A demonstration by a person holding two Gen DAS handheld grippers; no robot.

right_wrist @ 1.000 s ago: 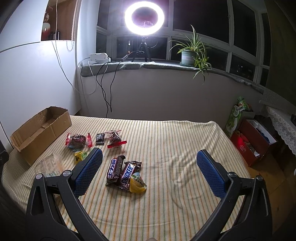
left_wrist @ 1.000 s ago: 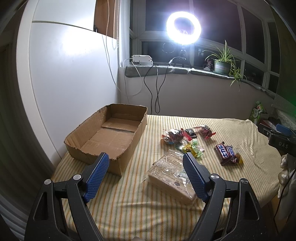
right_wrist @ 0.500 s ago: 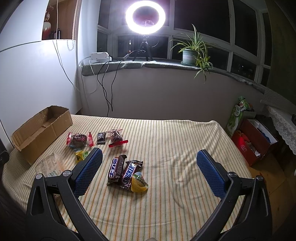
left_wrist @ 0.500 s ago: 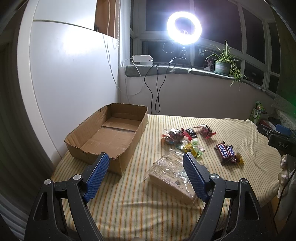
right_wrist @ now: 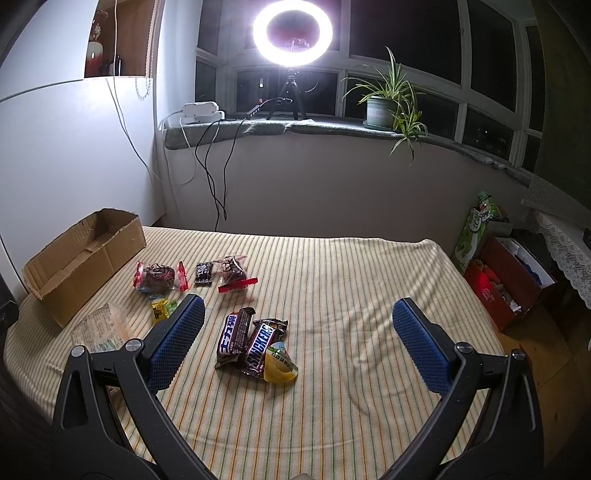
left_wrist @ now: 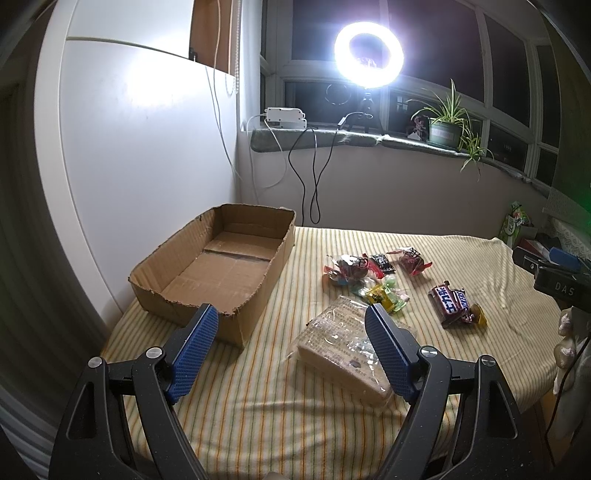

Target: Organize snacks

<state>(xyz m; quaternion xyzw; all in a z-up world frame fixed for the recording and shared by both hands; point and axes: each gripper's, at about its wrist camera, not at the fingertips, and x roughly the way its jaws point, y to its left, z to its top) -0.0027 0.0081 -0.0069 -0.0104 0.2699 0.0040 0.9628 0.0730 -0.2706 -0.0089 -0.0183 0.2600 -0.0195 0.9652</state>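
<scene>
Left gripper (left_wrist: 291,347): jaws spread, empty, above the cloth.
Right gripper (right_wrist: 299,343): jaws spread, empty.
Cardboard box (left_wrist: 218,266): far left, empty.
Snickers bars (right_wrist: 251,341): near, centre.

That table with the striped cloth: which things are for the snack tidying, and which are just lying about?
For the job: cardboard box, clear cracker pack, Snickers bars, jelly cup, small wrapped sweets.

Lying about: ring light, potted plant, white power strip, red box.
</scene>
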